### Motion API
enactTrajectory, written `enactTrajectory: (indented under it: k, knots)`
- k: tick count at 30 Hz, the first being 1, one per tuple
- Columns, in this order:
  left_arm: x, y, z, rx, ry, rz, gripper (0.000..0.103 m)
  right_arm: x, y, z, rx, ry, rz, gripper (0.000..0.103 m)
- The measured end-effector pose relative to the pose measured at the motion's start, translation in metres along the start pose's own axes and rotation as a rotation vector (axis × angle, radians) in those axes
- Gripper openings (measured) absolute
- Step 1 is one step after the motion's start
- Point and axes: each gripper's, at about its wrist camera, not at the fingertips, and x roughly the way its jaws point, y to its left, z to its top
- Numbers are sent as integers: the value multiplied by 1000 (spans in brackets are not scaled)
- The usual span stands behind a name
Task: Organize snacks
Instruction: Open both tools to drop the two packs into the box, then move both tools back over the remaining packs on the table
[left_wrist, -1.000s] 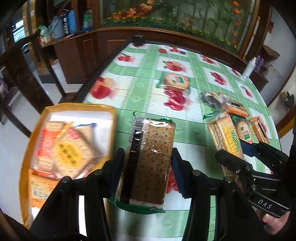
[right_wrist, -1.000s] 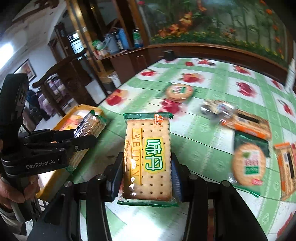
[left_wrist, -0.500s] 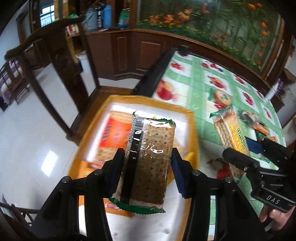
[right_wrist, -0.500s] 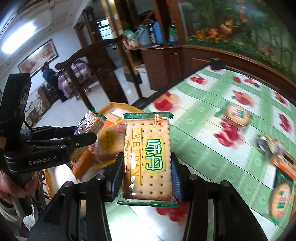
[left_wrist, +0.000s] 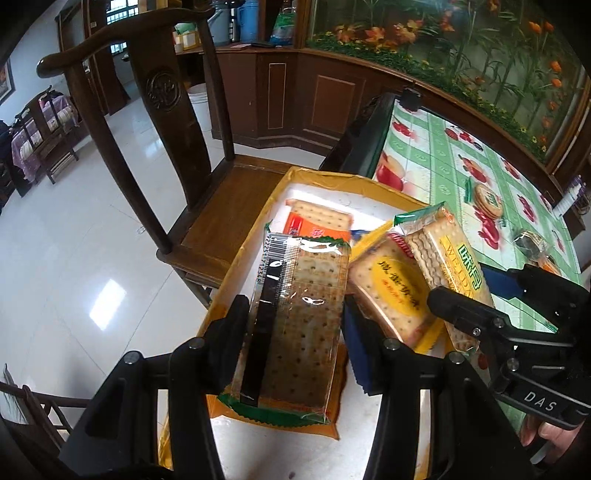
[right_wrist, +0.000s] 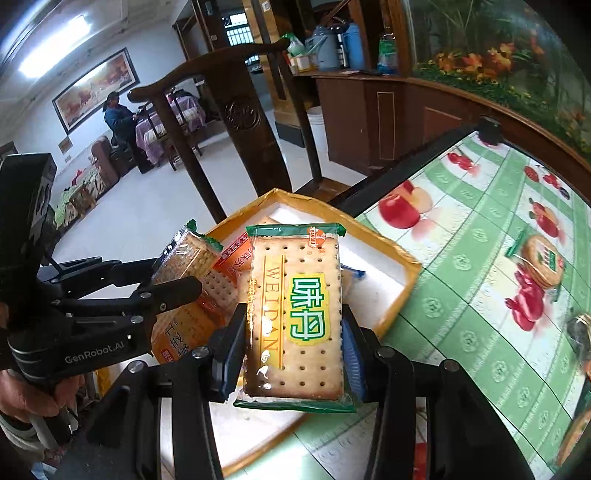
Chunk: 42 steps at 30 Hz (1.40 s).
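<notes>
My left gripper (left_wrist: 295, 325) is shut on a cracker pack (left_wrist: 295, 328) with its barcode side up, held over the yellow-rimmed box (left_wrist: 332, 177). My right gripper (right_wrist: 293, 332) is shut on a second cracker pack (right_wrist: 295, 314) with a green and yellow label, also above the box (right_wrist: 402, 258). Each gripper shows in the other's view: the right one (left_wrist: 476, 291) at the right with its pack (left_wrist: 450, 266), the left one (right_wrist: 181, 266) at the left with its pack (right_wrist: 184, 254). Inside the box lie an orange pack (left_wrist: 317, 221) and a yellow pack (left_wrist: 391, 291).
The box sits at the left end of a table with a green fruit-print cloth (right_wrist: 480, 280). A round biscuit pack (right_wrist: 543, 258) and other snacks (left_wrist: 532, 243) lie farther along it. A dark wooden chair (left_wrist: 177, 122) stands beside the table edge. A person (right_wrist: 118, 118) sits in the far room.
Both grippers have swung left from over the tablecloth to above the box, each still gripping its pack. The chair and floor have come into view.
</notes>
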Motion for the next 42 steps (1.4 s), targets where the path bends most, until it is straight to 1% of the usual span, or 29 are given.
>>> enactTrajectory:
  k: [15,18,20,21,22,25,27,29,30,31,32,34,36,38,42]
  knots:
    - [19,8,-2,-18,26,21,52,20,15,4,-13,42,4,46]
    - [21,8,-3,-18,29,30,52,21,19,4,-21,36,2,47]
    - [23,7,-3,-17,29,38,52,21,19,4,-16,33,17,47]
    - [23,7,-3,-15,29,41,52,21,19,4,-11,33,22,48]
    - [24,7,-3,-14,30,45,52,20,17,4,-1,29,30,53]
    - [25,6,-4,-6,34,60,53,16,14,3,28,24,51,61]
    - [24,5,-4,-2,33,64,56,13,13,3,31,14,47,61]
    - [21,3,-5,-1,23,55,65,10,11,3,31,3,40,62]
    - [19,2,-5,-3,19,51,67,8,11,2,30,-1,35,62]
    - [17,1,-5,-2,12,50,72,6,10,1,29,-3,30,62]
    - [13,-1,-4,3,-3,53,75,3,8,0,28,-12,21,62]
    - [5,-6,-3,23,-38,82,79,0,6,-1,27,-20,10,63]
    - [-3,-12,-2,41,-67,99,80,-6,5,-4,18,-33,-17,66]
    - [-9,-15,0,42,-82,86,81,-11,2,-6,10,-47,-46,67]
    - [-16,-24,2,44,-92,64,81,-22,-7,-11,24,-61,-68,68]
